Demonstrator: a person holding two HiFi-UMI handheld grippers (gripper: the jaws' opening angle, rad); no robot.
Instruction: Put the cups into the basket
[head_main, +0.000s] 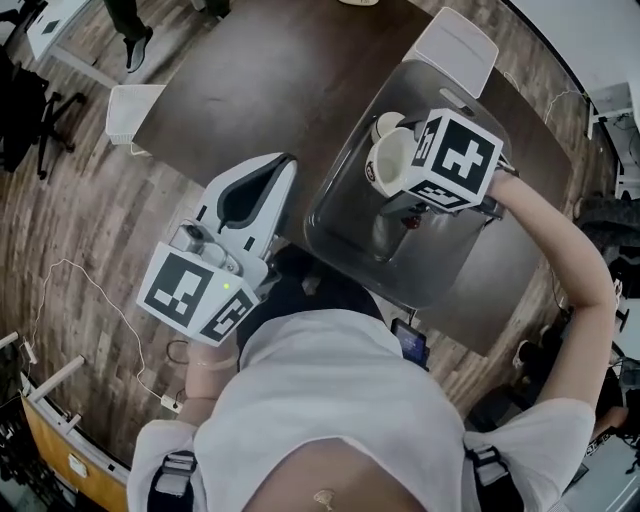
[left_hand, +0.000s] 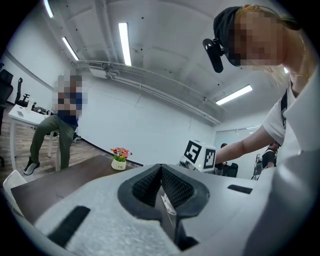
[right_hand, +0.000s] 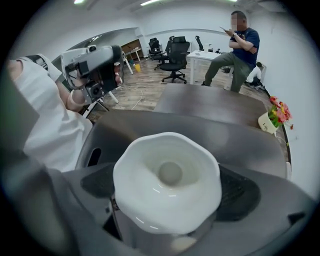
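Right gripper (right_hand: 168, 195): fingers (right_hand: 241, 194) clamped on a white wavy-rimmed cup (head_main: 391, 160), one on each side, with its mouth facing the gripper camera. The cup is held above the grey basket (head_main: 340, 215), which stands on the dark table (head_main: 250, 100). A second white item (head_main: 386, 124), seemingly another cup, lies in the basket just beyond and is partly hidden. Left gripper (left_hand: 161, 187): fingers pressed together with nothing between them, held near the person's body at the table edge, well apart from the basket.

White wavy-rimmed cup (right_hand: 167, 182) is held tipped on its side over grey basket (head_main: 345, 215); second cup (head_main: 386, 124) is seen at basket's far end.
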